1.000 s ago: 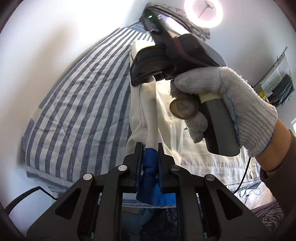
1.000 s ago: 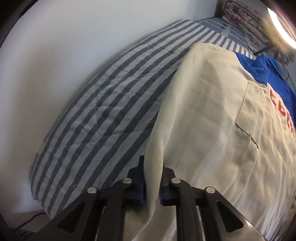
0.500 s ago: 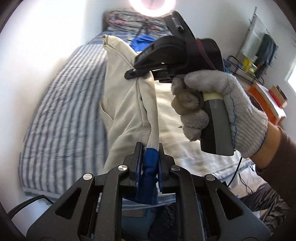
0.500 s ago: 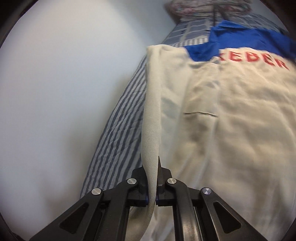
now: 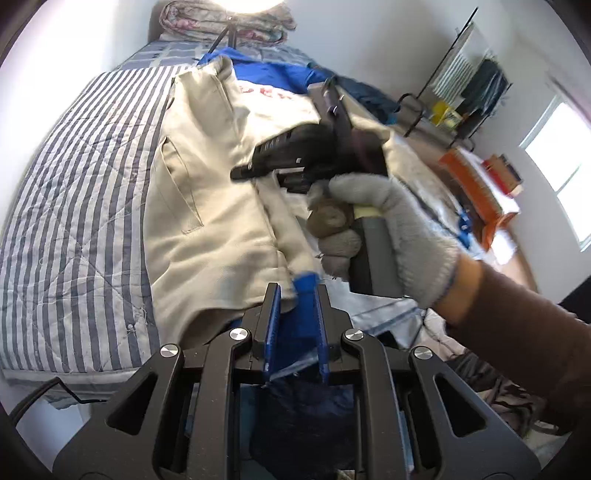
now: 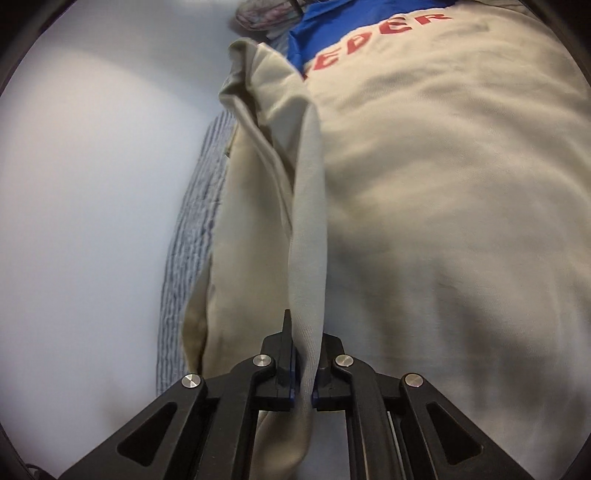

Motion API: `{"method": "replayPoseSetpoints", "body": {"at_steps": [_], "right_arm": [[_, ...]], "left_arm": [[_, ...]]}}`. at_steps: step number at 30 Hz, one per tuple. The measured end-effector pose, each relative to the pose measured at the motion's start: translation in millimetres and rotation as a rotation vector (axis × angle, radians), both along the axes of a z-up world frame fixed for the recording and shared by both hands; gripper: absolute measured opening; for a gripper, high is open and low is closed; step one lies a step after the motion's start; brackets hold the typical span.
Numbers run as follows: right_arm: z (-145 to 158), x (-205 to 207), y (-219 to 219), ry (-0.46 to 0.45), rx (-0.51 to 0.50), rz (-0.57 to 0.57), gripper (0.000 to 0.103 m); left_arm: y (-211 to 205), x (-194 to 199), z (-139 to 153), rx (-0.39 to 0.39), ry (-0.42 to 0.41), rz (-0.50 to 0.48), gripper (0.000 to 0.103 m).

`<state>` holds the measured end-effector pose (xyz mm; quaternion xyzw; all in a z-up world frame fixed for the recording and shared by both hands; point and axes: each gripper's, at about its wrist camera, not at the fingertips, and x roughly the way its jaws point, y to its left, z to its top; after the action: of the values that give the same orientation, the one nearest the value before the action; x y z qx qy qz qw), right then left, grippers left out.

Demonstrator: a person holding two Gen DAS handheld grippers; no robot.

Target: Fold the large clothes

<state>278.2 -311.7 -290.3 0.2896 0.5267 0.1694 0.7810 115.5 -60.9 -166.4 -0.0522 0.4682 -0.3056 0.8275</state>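
Note:
A large beige garment [image 5: 207, 206] with a blue yoke and red letters lies on the striped bed, its left side folded over the body. My left gripper [image 5: 294, 295] stands open at the garment's near edge, with the blue cuff [image 5: 306, 282] loose between its jaws. My right gripper [image 6: 303, 354] is shut on a beige fold of the garment [image 6: 424, 184], which hangs as a strip from the jaws. In the left wrist view the right gripper [image 5: 243, 171], held by a gloved hand, sits over the garment's middle.
The striped quilt [image 5: 74, 206] covers the bed on the left, against a white wall [image 6: 92, 221]. A folded blanket [image 5: 225, 22] lies at the head of the bed. A rack and orange box [image 5: 476, 181] stand at the right.
My left gripper has opened and let go of the blue cuff. The right gripper has carried the beige fold across over the garment's body, and the side panel now lies folded.

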Motion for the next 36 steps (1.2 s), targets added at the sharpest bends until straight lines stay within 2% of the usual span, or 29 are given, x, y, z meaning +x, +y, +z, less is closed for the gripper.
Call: {"method": "replayPoseSetpoints", "body": {"at_steps": [3,4,5,7,10,14,21,25,27,28,29,30,31,33,35,36], "right_arm": [[10.6,-2.6,0.0,-0.018,-0.087,0.046,0.016],[17.9,-8.0,-0.1,-0.032,-0.118,0.057,0.023],[29.1,-10.8,-0.7,-0.061,-0.172,0.064,0.034],[51.3,-8.6,-3.0,-0.129,-0.245,0.067,0.039],[83.2,-0.6,-10.2,-0.207,-0.236,0.079,0.046],[103.4,39.6,-12.4,-0.241,-0.210,0.093,0.048],[86.4,107.7,-5.6,-0.217,-0.142,0.122,0.051],[71.1,143.4,4.7,-0.193,-0.152,0.131,0.062],[62.5,161.7,9.0,-0.175,-0.166,0.115,0.062],[56.8,173.2,9.4,-0.159,-0.166,0.103,0.060],[53.8,179.1,8.9,-0.147,-0.171,0.096,0.041],[50.4,186.0,9.2,-0.127,-0.182,0.099,0.027],[48.6,189.9,9.0,-0.117,-0.205,0.102,0.006],[45.6,196.5,3.6,-0.130,-0.314,0.093,0.001],[33.7,201.9,-9.0,-0.107,-0.365,0.054,0.000],[19.6,205.4,-16.0,-0.068,-0.352,0.038,0.000]], "left_arm": [[23.8,6.4,8.3,-0.034,-0.021,0.065,0.015],[33.7,13.5,9.0,-0.039,-0.017,0.098,0.015],[43.8,18.3,7.6,-0.044,-0.009,0.128,0.015],[57.7,25.0,1.9,-0.062,0.014,0.176,0.015],[62.7,37.8,-9.9,-0.096,0.068,0.211,0.015],[44.5,47.4,-23.8,-0.056,0.104,0.184,0.015],[12.3,56.4,-60.4,-0.014,0.179,0.131,0.015],[-3.4,54.3,-87.5,0.037,0.242,0.081,0.015],[-10.0,50.8,-90.6,0.071,0.219,0.065,0.015],[-11.4,50.9,-90.1,0.083,0.210,0.054,0.015],[-11.4,51.1,-89.8,0.085,0.208,0.049,0.015],[-9.9,51.2,-89.7,0.076,0.213,0.051,0.015],[-8.3,52.5,-90.1,0.066,0.220,0.056,0.015],[-4.2,54.2,-91.7,0.053,0.229,0.060,0.015],[-3.1,53.2,-91.9,0.055,0.221,0.052,0.015],[-3.1,52.7,-92.1,0.060,0.213,0.046,0.015]]}}
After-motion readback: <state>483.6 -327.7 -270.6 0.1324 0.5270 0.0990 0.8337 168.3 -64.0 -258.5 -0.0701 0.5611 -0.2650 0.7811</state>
